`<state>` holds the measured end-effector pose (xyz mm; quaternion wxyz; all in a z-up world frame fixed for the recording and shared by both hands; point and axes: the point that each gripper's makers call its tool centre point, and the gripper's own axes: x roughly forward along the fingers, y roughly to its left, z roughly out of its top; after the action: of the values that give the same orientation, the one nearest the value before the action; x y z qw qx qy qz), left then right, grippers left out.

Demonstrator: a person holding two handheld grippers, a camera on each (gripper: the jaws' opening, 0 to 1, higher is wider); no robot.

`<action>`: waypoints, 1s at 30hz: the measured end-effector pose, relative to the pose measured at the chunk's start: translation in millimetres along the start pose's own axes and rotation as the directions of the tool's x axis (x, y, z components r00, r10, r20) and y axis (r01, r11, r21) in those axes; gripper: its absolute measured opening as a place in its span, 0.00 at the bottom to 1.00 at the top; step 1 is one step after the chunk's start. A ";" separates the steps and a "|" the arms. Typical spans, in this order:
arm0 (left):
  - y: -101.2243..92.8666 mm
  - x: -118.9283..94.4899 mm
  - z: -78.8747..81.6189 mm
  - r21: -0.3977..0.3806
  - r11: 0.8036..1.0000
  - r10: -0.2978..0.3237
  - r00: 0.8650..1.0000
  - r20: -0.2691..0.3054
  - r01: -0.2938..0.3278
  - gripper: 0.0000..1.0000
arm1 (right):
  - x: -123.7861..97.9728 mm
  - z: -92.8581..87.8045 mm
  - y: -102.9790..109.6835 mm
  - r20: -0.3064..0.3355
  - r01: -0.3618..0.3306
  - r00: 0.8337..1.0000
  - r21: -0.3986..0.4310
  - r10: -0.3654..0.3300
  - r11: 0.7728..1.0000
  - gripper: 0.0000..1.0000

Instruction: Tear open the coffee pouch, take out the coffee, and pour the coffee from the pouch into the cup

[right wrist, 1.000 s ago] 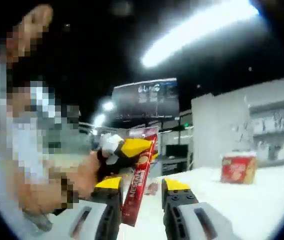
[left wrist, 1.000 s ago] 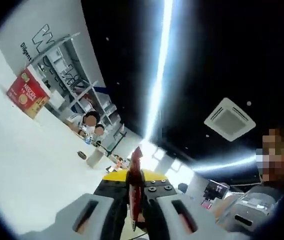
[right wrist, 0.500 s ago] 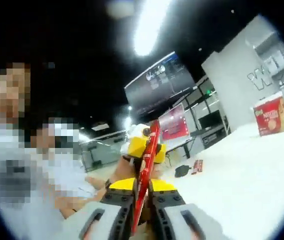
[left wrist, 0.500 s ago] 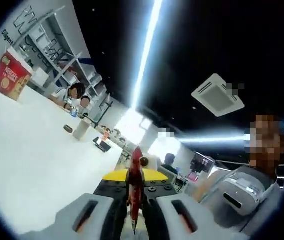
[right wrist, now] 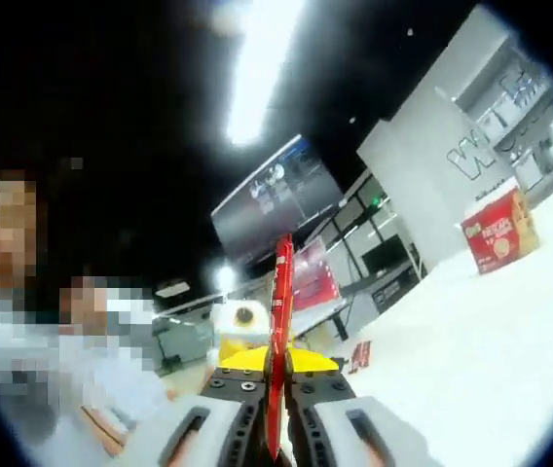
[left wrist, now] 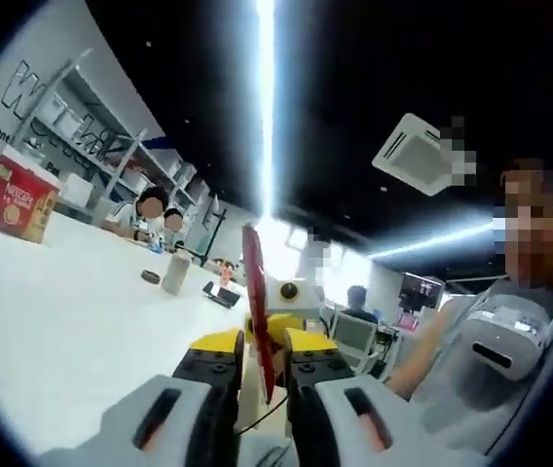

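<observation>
Pouch: the red coffee pouch (left wrist: 255,302) stands edge-on between both your grippers, held up off the white table (left wrist: 53,321).
Left gripper: your left gripper (left wrist: 259,362) pinches the pouch's lower part, jaws pressed against it.
Right gripper: your right gripper (right wrist: 276,375) is clamped on the same pouch (right wrist: 280,321).
Background: a red box (right wrist: 496,231) sits well away on the table (right wrist: 491,331); a small cup (left wrist: 176,273) stands farther along it.

A dark ceiling carries a long strip light (left wrist: 265,97) and an air vent (left wrist: 415,154); shelving (left wrist: 111,156) lines the white wall behind the white desk (left wrist: 62,321).
</observation>
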<state>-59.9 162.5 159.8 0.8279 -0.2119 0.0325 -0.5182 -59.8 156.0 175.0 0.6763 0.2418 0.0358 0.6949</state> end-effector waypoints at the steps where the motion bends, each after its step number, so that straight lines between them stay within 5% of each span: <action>1: -0.4 2.3 -2.5 0.004 1.000 -0.003 1.000 -0.013 0.003 0.18 | 0.1 7.6 0.1 0.028 0.005 1.000 -0.001 -0.005 1.000 0.06; 4: -4.3 11.6 -10.2 0.028 1.000 -0.010 0.999 -0.046 0.011 0.18 | 1.3 21.7 -1.3 0.071 -0.005 0.997 0.016 0.004 1.000 0.07; 12: -1.6 29.8 -17.1 0.023 1.000 0.013 0.999 -0.050 -0.012 0.11 | 14.7 11.5 8.0 0.035 -0.019 0.999 -0.016 0.020 1.000 0.07; 21: -29.1 23.8 -18.1 -0.084 0.987 -0.142 0.988 -0.064 0.136 0.08 | 10.5 9.4 32.2 -0.033 -0.141 0.990 -0.054 0.139 0.989 0.16; 24: -47.3 18.5 -24.4 -0.151 0.957 -0.262 0.961 -0.087 0.247 0.08 | 5.7 12.8 44.7 -0.053 -0.234 0.971 -0.007 0.234 0.972 0.19; 26: -66.0 13.8 -35.7 -0.189 0.923 -0.361 0.923 -0.130 0.335 0.08 | 1.4 15.7 49.3 -0.064 -0.303 0.950 0.060 0.307 0.951 0.20; 30: -76.6 13.1 -51.2 -0.223 0.911 -0.391 0.898 -0.201 0.346 0.08 | -4.1 5.8 61.2 -0.139 -0.371 0.913 0.109 0.383 0.922 0.20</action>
<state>-132.6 106.3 144.9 0.6813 -0.2245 0.1392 -0.6826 -114.2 145.4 202.0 0.5143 0.2155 0.0696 0.8272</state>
